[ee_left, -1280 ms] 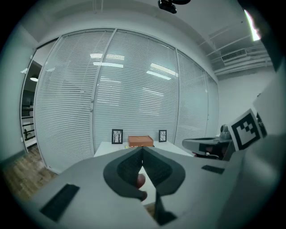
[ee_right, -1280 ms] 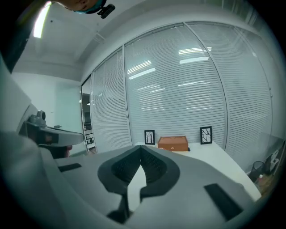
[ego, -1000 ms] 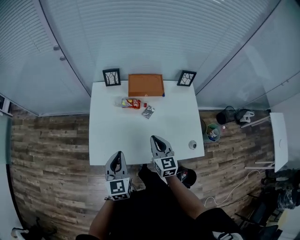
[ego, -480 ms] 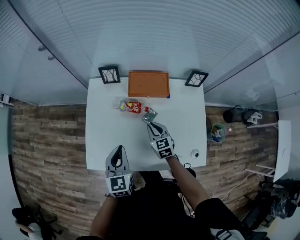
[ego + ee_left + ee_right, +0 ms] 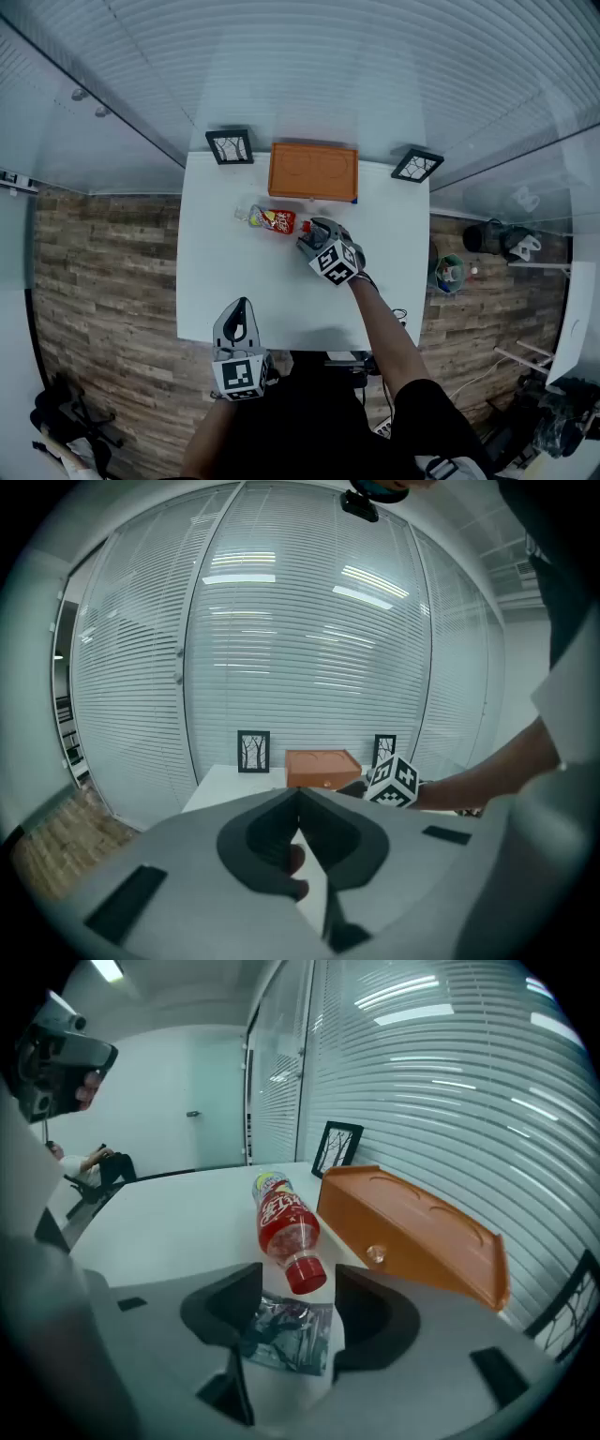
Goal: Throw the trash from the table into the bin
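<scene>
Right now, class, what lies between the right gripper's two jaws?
In the right gripper view, the silver wrapper lies between the right gripper's jaws, which have just been opening and do not press it.

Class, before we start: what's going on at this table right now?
A person holds a gripper in each hand at a white table. The right gripper is over a crumpled silver wrapper. Its jaws have just been opening, and the wrapper lies between them, not yet gripped. A red bottle lies on its side just beyond, near an orange box. The left gripper is shut and empty. The bin stands on the floor beside the table.
</scene>
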{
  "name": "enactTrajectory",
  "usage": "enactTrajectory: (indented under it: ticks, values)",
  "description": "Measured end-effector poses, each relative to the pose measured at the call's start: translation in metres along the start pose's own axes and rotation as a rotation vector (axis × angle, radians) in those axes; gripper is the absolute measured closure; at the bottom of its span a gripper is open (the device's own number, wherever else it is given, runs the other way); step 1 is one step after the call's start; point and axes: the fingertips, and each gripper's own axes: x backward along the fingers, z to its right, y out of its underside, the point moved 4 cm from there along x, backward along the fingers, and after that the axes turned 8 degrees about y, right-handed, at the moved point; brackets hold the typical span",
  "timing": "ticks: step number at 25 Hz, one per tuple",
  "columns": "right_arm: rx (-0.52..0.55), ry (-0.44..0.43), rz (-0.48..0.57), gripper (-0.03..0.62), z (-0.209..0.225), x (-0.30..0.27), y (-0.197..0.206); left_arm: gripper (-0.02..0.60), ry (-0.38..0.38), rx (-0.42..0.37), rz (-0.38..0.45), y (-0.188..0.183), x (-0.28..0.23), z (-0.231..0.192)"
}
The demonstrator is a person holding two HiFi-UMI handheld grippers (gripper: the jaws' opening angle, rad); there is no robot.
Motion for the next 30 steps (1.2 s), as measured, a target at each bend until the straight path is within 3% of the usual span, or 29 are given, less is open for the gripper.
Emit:
enactTrajectory:
  ticks: [6, 12, 15, 17, 21, 30]
  values:
    - [0.123, -0.097, 0.005, 0.362, 0.000, -0.018, 0.002, 0.583, -0.011, 0.007, -0.029, 0.005, -0.012, 0.000]
    - [0.166, -0.120, 0.050, 0.364, -0.003, -0.025, -0.005, 0.583, -0.014, 0.005, -0.046, 0.008, -0.014, 0.002]
    - [0.185, -0.112, 0.064, 0.427, -0.004, -0.023, -0.009, 0.584, -0.023, 0.009, -0.043, 0.010, -0.011, 0.001]
    - [0.183, -0.117, 0.059, 0.436, -0.008, -0.021, -0.009, 0.584, -0.026, 0.009, -0.041, 0.011, -0.008, 0.000]
    - [0.141, -0.121, 0.071, 0.439, -0.021, -0.006, -0.011, 0.584, -0.022, 0.008, -0.032, 0.013, 0.002, 0.001]
    - [-0.101, -0.022, 0.144, 0.442, -0.065, 0.052, -0.021, 0.584, 0.019, -0.003, 0.029, 0.019, 0.032, 0.006]
